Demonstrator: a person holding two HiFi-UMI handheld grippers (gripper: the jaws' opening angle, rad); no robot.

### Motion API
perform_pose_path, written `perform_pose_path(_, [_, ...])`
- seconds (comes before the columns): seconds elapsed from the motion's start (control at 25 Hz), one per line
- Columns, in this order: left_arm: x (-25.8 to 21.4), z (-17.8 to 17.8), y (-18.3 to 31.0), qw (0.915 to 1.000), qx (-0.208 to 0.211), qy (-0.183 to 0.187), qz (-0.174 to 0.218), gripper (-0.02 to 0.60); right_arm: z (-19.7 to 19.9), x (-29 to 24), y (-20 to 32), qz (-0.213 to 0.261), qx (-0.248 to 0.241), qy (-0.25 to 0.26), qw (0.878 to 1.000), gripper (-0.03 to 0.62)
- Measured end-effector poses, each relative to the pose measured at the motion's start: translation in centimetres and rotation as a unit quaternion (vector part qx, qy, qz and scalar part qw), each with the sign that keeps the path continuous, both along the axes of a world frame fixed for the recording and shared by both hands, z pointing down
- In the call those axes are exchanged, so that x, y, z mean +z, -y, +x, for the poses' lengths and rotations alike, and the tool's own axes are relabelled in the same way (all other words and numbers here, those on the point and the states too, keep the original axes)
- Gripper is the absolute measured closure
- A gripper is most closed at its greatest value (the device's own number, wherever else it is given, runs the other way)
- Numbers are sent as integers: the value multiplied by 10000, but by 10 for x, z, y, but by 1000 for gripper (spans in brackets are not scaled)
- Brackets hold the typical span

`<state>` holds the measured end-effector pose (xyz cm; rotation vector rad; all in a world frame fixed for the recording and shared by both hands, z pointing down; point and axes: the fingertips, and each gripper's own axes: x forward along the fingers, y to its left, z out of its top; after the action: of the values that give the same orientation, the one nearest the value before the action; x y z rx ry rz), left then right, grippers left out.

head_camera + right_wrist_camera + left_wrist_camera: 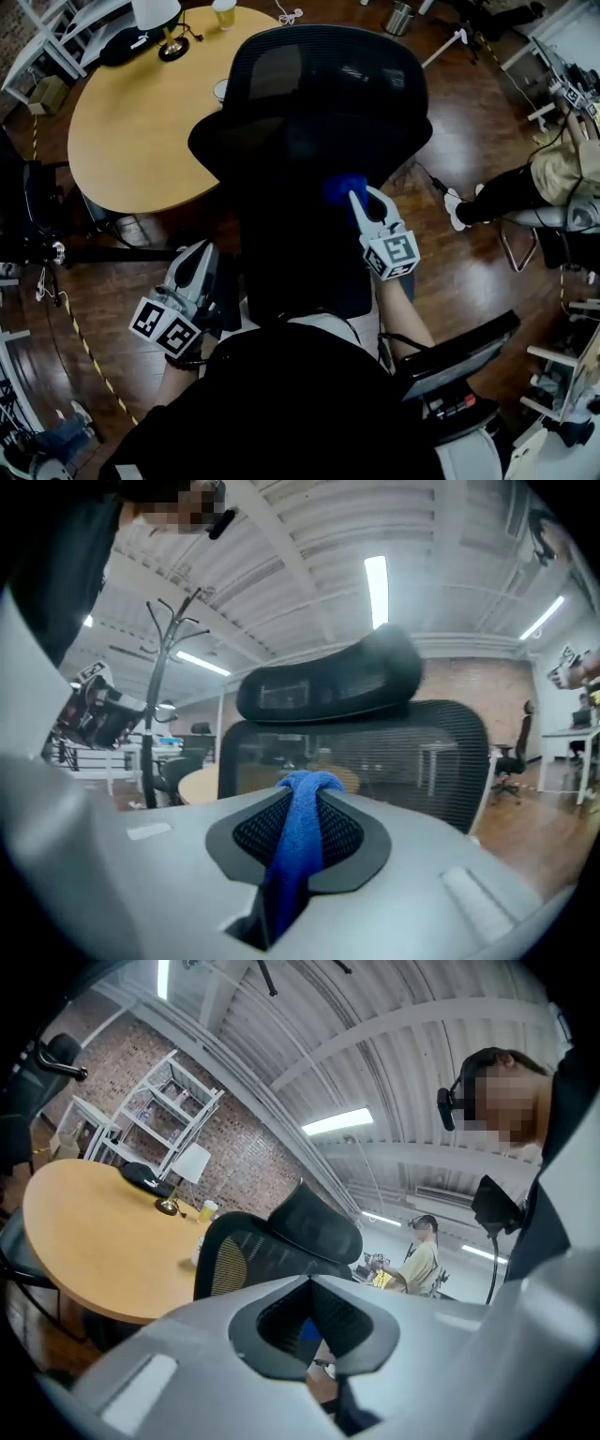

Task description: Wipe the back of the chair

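Cloth [292,855], blue, is pinched in the jaws of the right gripper [364,204] and held up at the rear of the chair [319,112] backrest, presumably so the mesh can be rubbed; contact cannot be confirmed. The left gripper [199,258] is kept low beside the chair's left edge, jaws pressed together on nothing, likely parked clear of the stroke.
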<state>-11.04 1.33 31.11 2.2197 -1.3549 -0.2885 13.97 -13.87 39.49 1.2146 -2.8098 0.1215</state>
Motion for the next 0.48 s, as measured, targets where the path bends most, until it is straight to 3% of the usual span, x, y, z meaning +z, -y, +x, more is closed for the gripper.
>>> perform_pose_path(0.12, [-1, 28, 4, 9999, 68, -63, -38, 575, 95, 11, 9, 14, 822, -355, 9960, 546])
perform_pose_path(0.24, [-3, 45, 5, 9999, -5, -67, -95, 575, 150, 23, 27, 83, 1212, -643, 9905, 546])
perform_pose_path(0.48, [-7, 52, -9, 9991, -258, 213, -264, 575, 155, 54, 71, 39, 1097, -882, 9900, 546])
